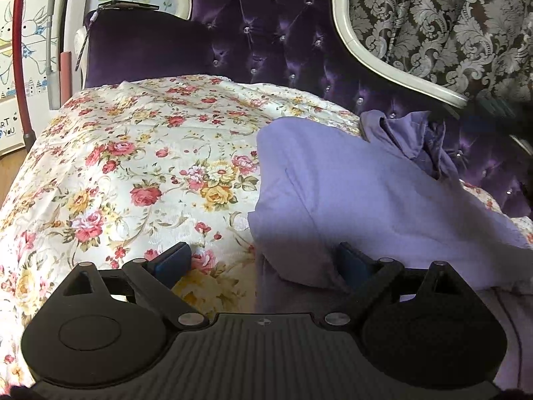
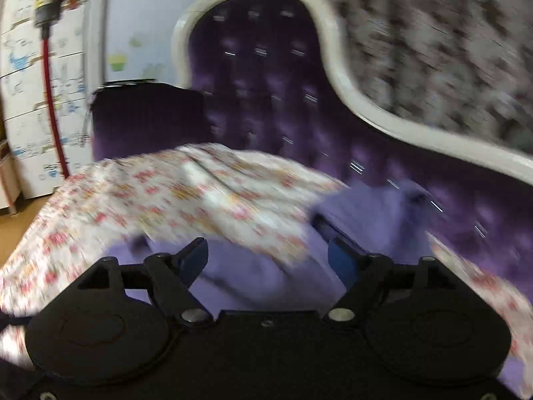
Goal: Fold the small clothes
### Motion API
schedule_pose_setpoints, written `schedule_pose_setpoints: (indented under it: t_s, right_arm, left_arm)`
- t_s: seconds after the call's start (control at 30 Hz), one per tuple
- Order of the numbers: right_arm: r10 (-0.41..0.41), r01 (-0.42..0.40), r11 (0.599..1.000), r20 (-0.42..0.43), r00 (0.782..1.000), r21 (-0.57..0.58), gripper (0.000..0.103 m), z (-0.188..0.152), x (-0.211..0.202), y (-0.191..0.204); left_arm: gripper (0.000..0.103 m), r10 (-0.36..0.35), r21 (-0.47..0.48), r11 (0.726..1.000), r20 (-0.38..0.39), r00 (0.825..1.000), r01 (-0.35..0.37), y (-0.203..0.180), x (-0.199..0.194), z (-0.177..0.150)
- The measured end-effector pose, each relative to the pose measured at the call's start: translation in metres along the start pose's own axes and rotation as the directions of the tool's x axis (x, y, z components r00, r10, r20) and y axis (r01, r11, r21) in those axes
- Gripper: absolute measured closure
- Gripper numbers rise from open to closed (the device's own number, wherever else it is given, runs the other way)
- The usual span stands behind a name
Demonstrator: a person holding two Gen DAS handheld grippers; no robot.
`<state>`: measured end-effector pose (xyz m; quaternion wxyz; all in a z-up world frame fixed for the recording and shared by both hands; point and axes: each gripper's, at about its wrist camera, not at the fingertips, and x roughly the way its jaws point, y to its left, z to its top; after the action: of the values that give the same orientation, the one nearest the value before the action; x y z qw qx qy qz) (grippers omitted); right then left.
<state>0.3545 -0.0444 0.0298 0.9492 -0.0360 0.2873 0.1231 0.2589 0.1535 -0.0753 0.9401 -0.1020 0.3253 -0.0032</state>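
Note:
A lavender garment (image 1: 359, 193) lies spread on the right part of the floral cover (image 1: 140, 153), its collar end bunched against the sofa back. My left gripper (image 1: 263, 261) is open low over the garment's left edge. Its right finger is over the lavender cloth and its left finger over the floral cover, and nothing is pinched. In the blurred right wrist view my right gripper (image 2: 268, 260) is open, with the lavender garment (image 2: 266, 286) below and between its blue-padded fingers (image 2: 195, 258), which do not press on it.
A purple tufted sofa back (image 1: 283, 43) with a cream frame rises behind the cover. A dark purple cushion (image 1: 143, 46) stands at the back left. A patterned curtain (image 1: 449, 16) hangs at the right. A white drawer unit (image 2: 30, 100), a red pole (image 1: 18, 50) and wooden floor (image 2: 16, 233) are on the left.

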Motion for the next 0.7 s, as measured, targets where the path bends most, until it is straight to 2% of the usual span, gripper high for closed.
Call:
schedule_pose_setpoints:
  t_s: [0.2, 0.37, 0.5, 0.6, 0.7]
  right_arm:
    - [-0.132, 0.139, 0.986, -0.084, 0.988, 0.091, 0.022, -0.06, -0.046, -0.063]
    - [-0.164, 0.18, 0.975, -0.118, 0.979, 0.132, 0.022, -0.082, -0.061, -0.08]
    - [-0.15, 0.163, 0.978, -0.104, 0.983, 0.128, 0.022, -0.083, -0.059, -0.076]
    - [-0.169, 0.181, 0.978, -0.115, 0.979, 0.105, 0.022, -0.091, -0.052, -0.075]
    - [-0.209, 0.231, 0.964, -0.165, 0.964, 0.133, 0.023, -0.108, -0.044, -0.088]
  left_arm:
    - [0.009, 0.007, 0.061, 0.998, 0.04, 0.999, -0.009, -0.012, -0.02, 0.016]
    - [0.009, -0.008, 0.14, 0.99, 0.079, 0.997, -0.003, -0.044, -0.026, 0.034]
    - [0.009, -0.018, 0.216, 0.976, 0.044, 0.999, 0.008, -0.073, -0.008, 0.045]
    - [0.009, 0.016, 0.244, 0.97, 0.026, 1.0, -0.022, -0.085, 0.015, 0.045]
    - [0.009, 0.071, 0.252, 0.966, -0.011, 0.997, -0.066, -0.082, 0.039, 0.041]
